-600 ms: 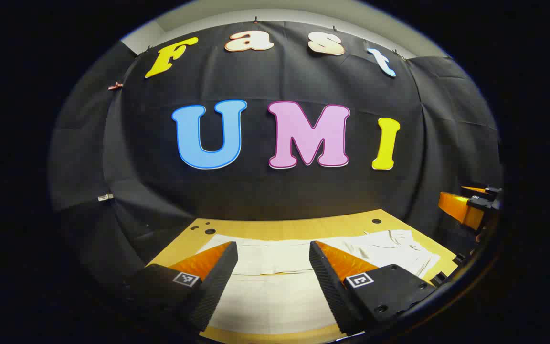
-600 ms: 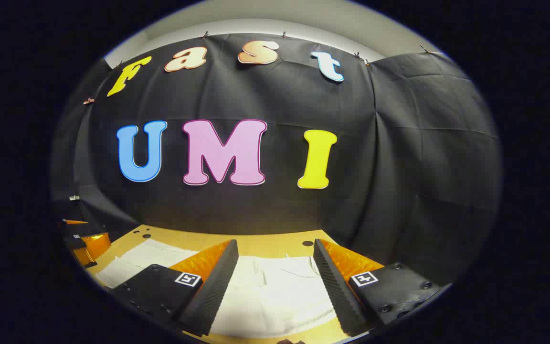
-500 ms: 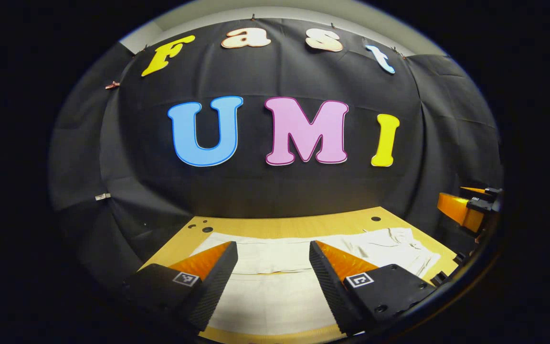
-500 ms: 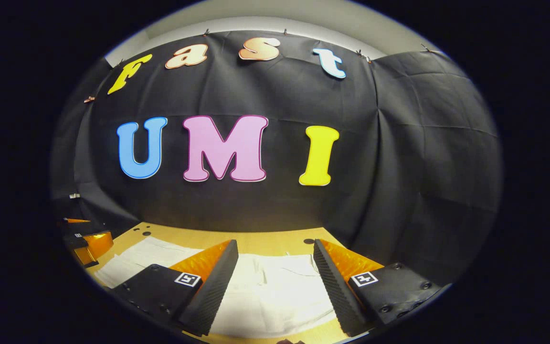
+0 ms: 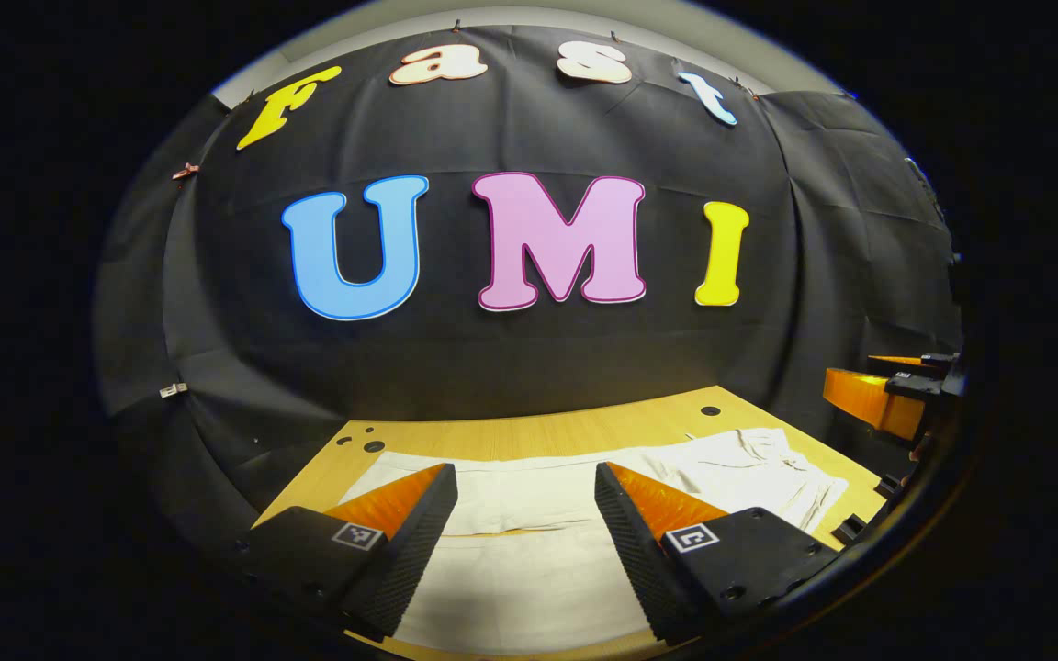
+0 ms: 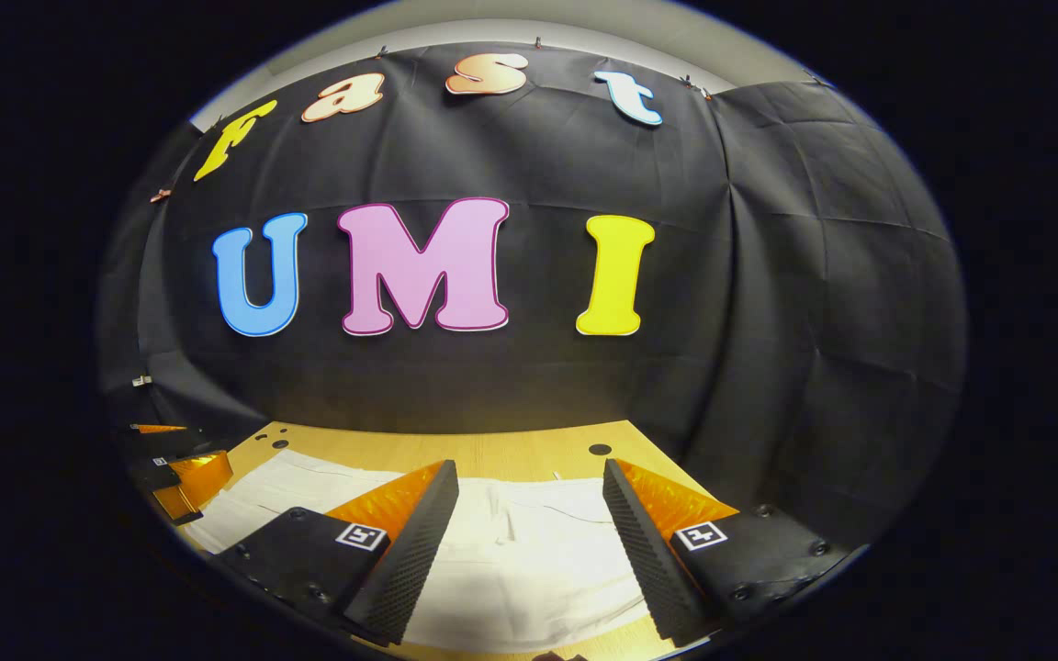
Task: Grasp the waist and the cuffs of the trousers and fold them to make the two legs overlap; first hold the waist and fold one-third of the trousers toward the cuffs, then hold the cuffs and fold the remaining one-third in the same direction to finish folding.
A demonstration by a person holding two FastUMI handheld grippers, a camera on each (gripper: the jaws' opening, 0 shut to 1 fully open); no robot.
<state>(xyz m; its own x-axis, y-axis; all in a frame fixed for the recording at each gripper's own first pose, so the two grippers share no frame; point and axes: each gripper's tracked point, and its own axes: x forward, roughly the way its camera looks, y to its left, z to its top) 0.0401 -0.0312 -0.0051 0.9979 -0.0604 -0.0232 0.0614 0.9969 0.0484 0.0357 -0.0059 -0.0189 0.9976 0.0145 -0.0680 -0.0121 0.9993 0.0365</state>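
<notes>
White trousers [image 5: 529, 500] lie spread flat across the wooden table [image 5: 529, 431], legs to the left and the rumpled waist [image 5: 768, 473] toward the right. My left gripper [image 5: 526, 477] hovers open over the leg end, nothing between its fingers. In the right gripper view the waist part of the trousers [image 6: 534, 542] lies below my right gripper [image 6: 529, 473], which is open and holds nothing. The right gripper [image 5: 892, 395] shows at the far right of the left gripper view, and the left gripper [image 6: 175, 464] at the far left of the right gripper view.
The black cloth wall [image 5: 529, 349] stands close behind the table's far edge. Small dark holes [image 5: 373, 445] mark the tabletop near its back corners, with another hole [image 6: 600, 449] behind the waist. A bare wooden strip [image 6: 455, 450] runs between the trousers and the wall.
Both views show more of the table and the wall sits higher, so both grippers have tilted or moved slightly down and forward. Both jaws stay open. The trousers have not moved.
</notes>
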